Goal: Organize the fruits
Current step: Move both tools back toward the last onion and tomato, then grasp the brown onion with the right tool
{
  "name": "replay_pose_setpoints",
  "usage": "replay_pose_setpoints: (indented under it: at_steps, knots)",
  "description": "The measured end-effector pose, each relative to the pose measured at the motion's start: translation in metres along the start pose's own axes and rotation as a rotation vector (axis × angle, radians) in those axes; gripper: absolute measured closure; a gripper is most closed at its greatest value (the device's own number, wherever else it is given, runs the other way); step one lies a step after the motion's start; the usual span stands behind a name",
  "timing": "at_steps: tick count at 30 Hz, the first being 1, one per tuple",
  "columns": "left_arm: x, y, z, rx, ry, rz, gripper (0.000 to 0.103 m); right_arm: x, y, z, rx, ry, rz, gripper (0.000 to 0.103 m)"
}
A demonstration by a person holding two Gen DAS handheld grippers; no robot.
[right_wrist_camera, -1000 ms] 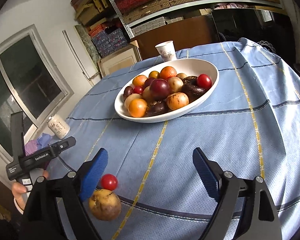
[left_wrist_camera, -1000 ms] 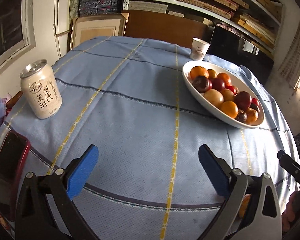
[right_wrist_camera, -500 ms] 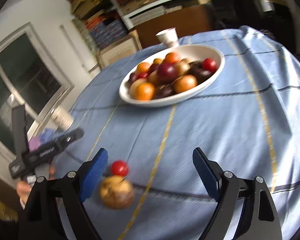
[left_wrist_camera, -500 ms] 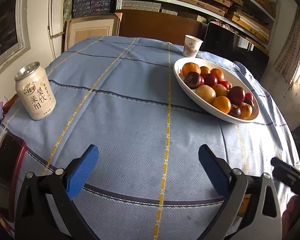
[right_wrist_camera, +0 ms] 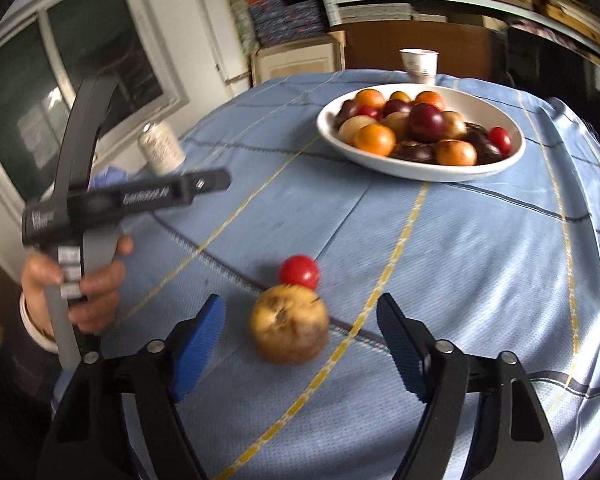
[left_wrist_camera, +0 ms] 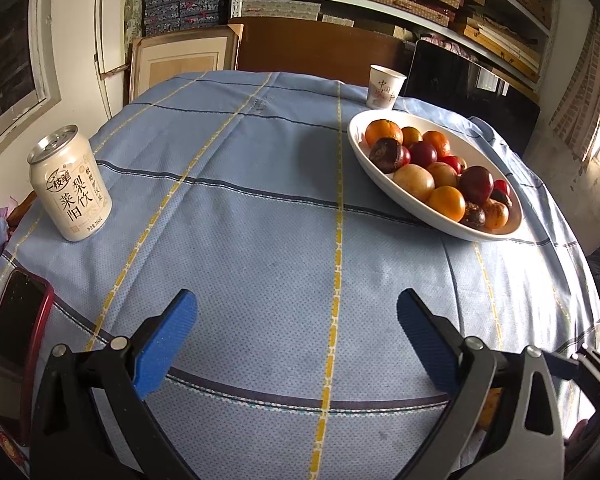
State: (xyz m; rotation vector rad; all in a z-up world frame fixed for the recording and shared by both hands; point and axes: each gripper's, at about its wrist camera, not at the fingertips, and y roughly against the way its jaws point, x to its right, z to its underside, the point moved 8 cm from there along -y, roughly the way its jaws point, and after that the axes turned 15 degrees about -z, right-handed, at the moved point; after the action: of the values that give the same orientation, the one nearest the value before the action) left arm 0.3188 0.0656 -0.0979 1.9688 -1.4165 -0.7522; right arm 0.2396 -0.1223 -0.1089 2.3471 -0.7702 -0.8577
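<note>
From the right wrist view, going left to right: the person's left hand (right_wrist_camera: 76, 284) holds the left gripper's handle at nine o'clock. The right gripper (right_wrist_camera: 300, 344) sits at six o'clock with the yellow-brown fruit (right_wrist_camera: 289, 324) just beyond its blue fingertips (right_wrist_camera: 198, 344) at twelve o'clock, a little left of the midline. That is the relation the coming move turns on. The fruit lies between the lines of the two fingers but not yet between the pads, which touch nothing. The jaws are closing from wide and hold nothing. The fruit is nearly round, so no long axis sets the approach. Its blemished top faces the camera. A small red tomato (right_wrist_camera: 299, 271) touches its far side at twelve o'clock and could be nudged in a pick-up. The right gripper is plainly the nearer. In the left wrist view only an orange sliver shows behind that gripper's right finger.

The left gripper (left_wrist_camera: 296, 344) is wide open, with bare blue tablecloth (left_wrist_camera: 260, 220) between its pads.

Counted: two loose fruits lie on the cloth, the yellow-brown one and the tomato. One white oval bowl (right_wrist_camera: 512, 156) sits at one o'clock, well apart from them. It holds roughly fifteen fruits, orange, dark red, yellow and near-black, though the heap hides some. There is one drink can (left_wrist_camera: 70, 190) at ten o'clock in the left view, one paper cup (left_wrist_camera: 385, 87) beyond the bowl, and one red-cased phone (left_wrist_camera: 16, 352) at the left edge.

I judge that the loose pair belongs in the bowl.
</note>
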Motion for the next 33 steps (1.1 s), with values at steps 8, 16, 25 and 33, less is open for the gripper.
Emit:
replay_pose_setpoints:
  at_steps: [8,16,25,33]
  knots:
    - [0.000,0.001,0.000,-0.002,-0.003,0.001,0.005,-0.009,-0.007,0.009,-0.035,0.041,0.003,0.031]
    - [0.003,0.001,0.000,0.004,-0.023,-0.013,0.005,-0.001,-0.011,0.009,-0.039,0.003,0.025,0.031]
    - [0.001,0.001,-0.001,0.006,-0.015,-0.012,0.005,0.000,-0.019,0.010,-0.066,0.002,0.040,0.044]
    - [0.000,0.001,0.000,0.008,-0.018,-0.020,0.005,-0.003,-0.019,0.011,-0.069,0.007,0.026,0.058]
